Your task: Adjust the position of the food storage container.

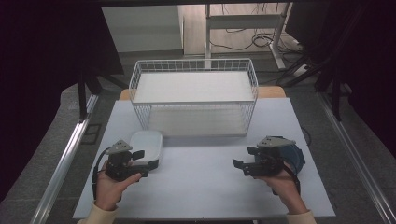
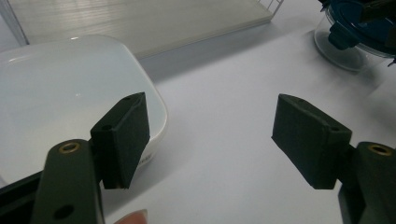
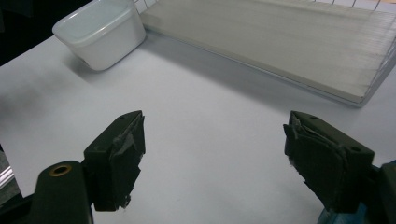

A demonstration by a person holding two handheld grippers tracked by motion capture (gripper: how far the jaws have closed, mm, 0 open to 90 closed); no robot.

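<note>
A white lidded container point(image 1: 146, 145) sits on the white table point(image 1: 201, 186) at the left, in front of a white wire rack point(image 1: 194, 95). My left gripper point(image 1: 142, 164) lies just in front of the container, jaws pointing right and open with nothing between them. In the left gripper view point(image 2: 210, 116) its left pad stands beside the rounded corner of the container point(image 2: 60, 93). At the right my right gripper point(image 1: 243, 161) points left, open and empty point(image 3: 215, 135). A clear round container with a blue lid point(image 1: 295, 156) sits right behind it.
The wire rack has two white shelf boards, the lower one point(image 3: 280, 42) at table level. The blue-lidded container point(image 2: 355, 32) shows far off in the left gripper view. Beyond the table are a dark floor, metal rails and desk legs with cables.
</note>
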